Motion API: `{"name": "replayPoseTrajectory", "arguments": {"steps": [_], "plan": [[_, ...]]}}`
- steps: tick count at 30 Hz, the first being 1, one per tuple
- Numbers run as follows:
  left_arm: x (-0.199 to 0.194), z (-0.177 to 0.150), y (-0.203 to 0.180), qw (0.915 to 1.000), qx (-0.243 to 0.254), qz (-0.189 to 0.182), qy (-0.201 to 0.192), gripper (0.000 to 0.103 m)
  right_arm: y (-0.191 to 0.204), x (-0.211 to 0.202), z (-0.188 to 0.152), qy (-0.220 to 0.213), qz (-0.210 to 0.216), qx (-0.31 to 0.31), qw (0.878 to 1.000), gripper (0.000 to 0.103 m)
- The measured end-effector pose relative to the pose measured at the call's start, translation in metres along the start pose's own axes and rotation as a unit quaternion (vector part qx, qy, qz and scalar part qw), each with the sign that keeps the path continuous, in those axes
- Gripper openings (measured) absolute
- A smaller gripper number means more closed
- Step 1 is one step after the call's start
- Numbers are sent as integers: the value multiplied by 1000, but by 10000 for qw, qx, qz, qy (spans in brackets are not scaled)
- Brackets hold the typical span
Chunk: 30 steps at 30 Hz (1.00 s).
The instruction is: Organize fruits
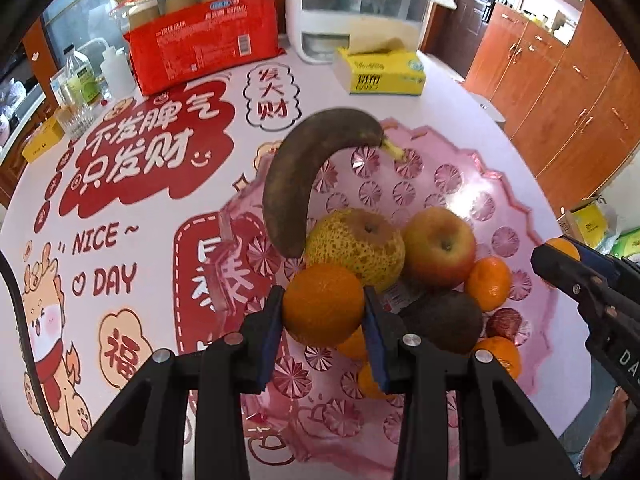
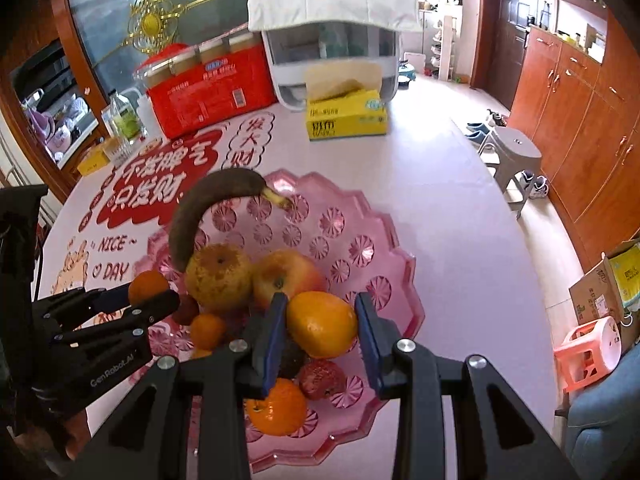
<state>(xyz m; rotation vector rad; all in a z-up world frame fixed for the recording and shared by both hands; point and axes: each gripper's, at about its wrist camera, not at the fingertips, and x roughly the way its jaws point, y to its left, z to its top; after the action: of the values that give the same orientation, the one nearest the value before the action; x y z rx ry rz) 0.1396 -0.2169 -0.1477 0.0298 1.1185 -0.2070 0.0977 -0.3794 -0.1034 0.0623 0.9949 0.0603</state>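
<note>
Each tool (image 1: 324, 306) (image 2: 321, 326) grips an orange above the pink tray (image 2: 360, 216).

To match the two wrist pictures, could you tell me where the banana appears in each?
Left wrist: banana arches just left of centre, above the pear.
Right wrist: banana sits left of centre, above the pear.
Shared landmark: yellow tissue box.

A home dining area. A table (image 2: 440, 208) under a festive printed cloth carries a tissue box (image 2: 346, 117) and a pack of paper cups (image 2: 208, 88); wooden cabinets (image 2: 576, 128) line the wall, with slippers (image 2: 478, 130) and a plastic stool (image 2: 514, 156) on the floor.
</note>
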Motion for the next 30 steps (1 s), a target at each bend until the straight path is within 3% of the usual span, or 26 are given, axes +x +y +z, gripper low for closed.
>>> {"name": "replayPoseTrajectory", "arguments": {"steps": [13,15,17,20,30], "plan": [[15,1,-5,9998,29,81,168,38,11,30,0,331,166,-228,9991,35],[15,1,-5,9998,26,95,169,46,13,32,0,388,206,-226,9988,36],[12,1,-3,9998,8,133,118,64,14,33,1,408,226,-226,9987,36],[6,0,-3,9999,35,161,19,74,15,30,1,362,274,-227,9987,44],[-14,-6,-2,9998,67,175,-72,86,17,8,-1,63,263,-209,9994,48]]}}
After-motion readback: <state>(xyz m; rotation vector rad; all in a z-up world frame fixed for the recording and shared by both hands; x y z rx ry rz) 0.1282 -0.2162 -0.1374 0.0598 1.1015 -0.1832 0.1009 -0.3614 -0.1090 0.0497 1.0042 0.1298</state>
